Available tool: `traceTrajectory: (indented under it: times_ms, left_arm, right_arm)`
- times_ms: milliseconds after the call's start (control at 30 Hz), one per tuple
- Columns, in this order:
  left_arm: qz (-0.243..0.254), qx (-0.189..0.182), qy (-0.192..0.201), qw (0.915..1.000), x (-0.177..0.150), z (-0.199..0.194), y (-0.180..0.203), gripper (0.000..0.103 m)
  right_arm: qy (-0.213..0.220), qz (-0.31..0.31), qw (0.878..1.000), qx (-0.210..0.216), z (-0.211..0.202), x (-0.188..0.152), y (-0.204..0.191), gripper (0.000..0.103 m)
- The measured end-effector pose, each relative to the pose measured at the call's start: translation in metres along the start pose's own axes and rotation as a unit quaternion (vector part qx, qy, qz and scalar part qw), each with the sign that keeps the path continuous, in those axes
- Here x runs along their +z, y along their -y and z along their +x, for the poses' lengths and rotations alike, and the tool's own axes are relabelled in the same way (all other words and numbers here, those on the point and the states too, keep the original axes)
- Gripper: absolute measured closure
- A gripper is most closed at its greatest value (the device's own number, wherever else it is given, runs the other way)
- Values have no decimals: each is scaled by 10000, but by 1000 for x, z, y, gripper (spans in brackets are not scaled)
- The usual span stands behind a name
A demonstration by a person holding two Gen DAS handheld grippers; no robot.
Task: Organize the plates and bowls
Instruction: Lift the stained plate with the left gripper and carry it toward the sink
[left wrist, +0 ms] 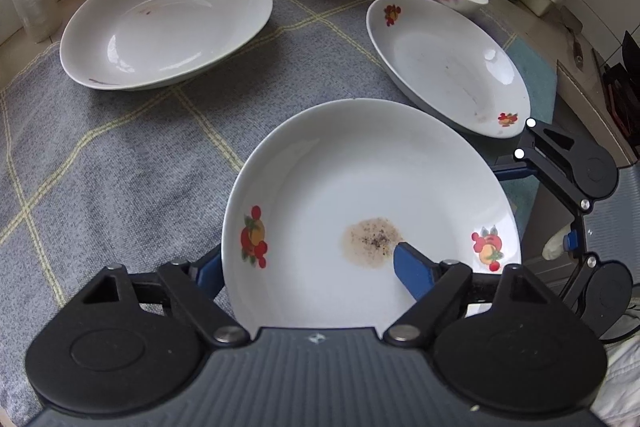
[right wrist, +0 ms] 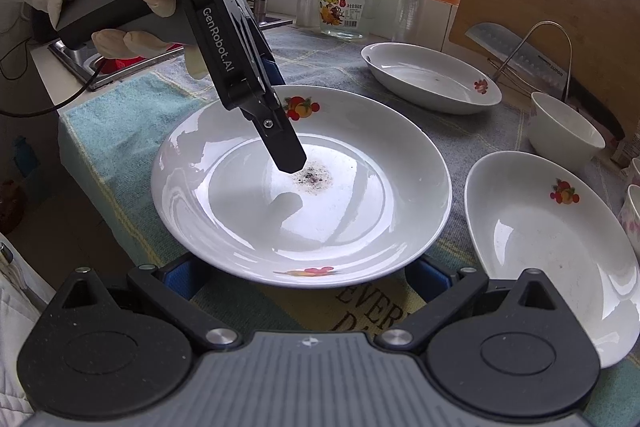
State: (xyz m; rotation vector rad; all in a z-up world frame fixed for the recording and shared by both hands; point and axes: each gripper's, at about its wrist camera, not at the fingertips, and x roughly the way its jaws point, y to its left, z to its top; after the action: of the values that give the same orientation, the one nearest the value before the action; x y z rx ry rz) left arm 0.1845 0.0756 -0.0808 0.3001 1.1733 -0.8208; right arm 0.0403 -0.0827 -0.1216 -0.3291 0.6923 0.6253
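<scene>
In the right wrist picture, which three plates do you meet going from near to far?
Stained round plate with the left gripper on it → oval plate at the right → oval plate at the back.

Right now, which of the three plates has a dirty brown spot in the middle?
The round plate that the left gripper grips by its rim. It has a speckled brown stain; the two oval plates farther back show only faint marks.
</scene>
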Motion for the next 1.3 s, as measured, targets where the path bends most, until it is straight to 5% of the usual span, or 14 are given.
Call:
traceTrajectory:
  times_ms: [633,1300]
  left_arm:
    - [-376,-292,-267,9985,7,0,-10,19]
    - [-903,-52,286,9955,-19,-45,-46,19]
  right_arm:
    - [-44,-19,10000,24,3,5,0,0]
    - [-67,-376,9989,277,16,47,-11,0]
